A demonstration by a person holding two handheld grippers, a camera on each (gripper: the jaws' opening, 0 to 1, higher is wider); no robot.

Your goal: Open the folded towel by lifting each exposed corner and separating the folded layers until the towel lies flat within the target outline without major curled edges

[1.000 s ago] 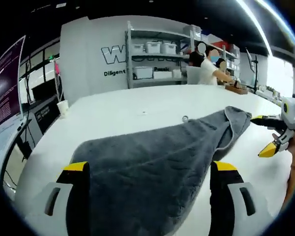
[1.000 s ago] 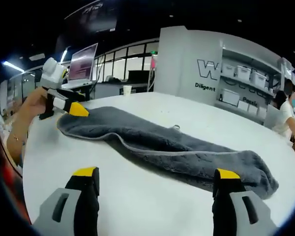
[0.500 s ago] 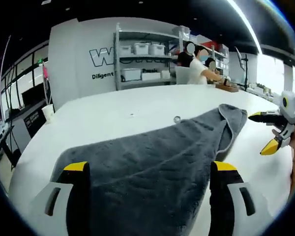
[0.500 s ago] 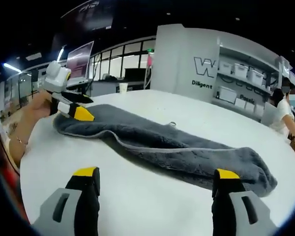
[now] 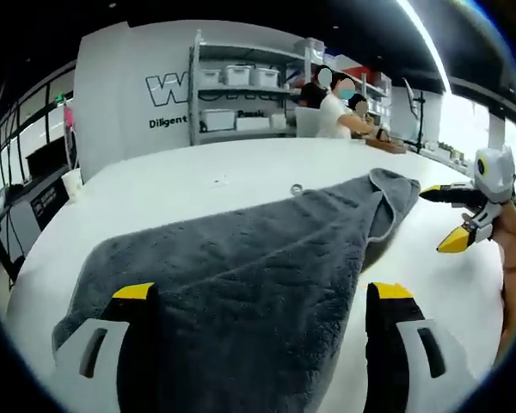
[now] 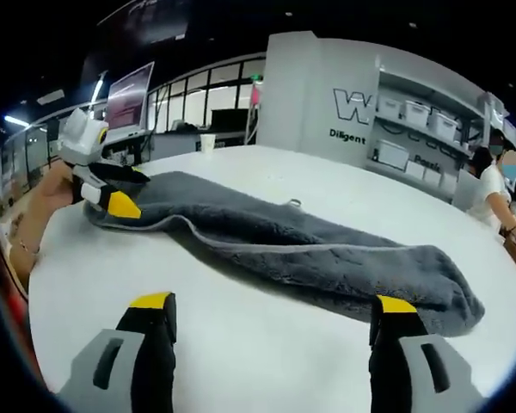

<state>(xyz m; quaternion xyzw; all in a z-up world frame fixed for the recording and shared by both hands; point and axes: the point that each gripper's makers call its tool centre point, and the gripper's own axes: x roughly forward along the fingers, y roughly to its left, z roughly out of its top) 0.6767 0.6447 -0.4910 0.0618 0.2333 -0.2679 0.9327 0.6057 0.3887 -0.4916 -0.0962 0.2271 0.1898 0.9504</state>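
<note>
Both grippers' jaws spread wide; left gripper (image 6: 112,194) has perhaps dropped onto the towel (image 6: 327,254).

Bare table (image 6: 267,344) lies open before the towel (image 6: 327,254); a paper cup (image 5: 71,183) stands well apart.

Left tongs (image 5: 256,344) jaws spread wide, right tongs (image 6: 273,353) jaws parted, both held low and level

Bright, even indoor light from a long white ceiling light strip (image 5: 430,43) and daylight from tall windows (image 6: 193,107). The glossy white round table (image 6: 267,335) reflects soft glare. The thick grey plush towel (image 6: 327,258) casts a faint shadow. Fisheye bending curves straight lines; distant white storage shelves (image 5: 241,95) look slightly soft, perhaps out of focus.
</note>
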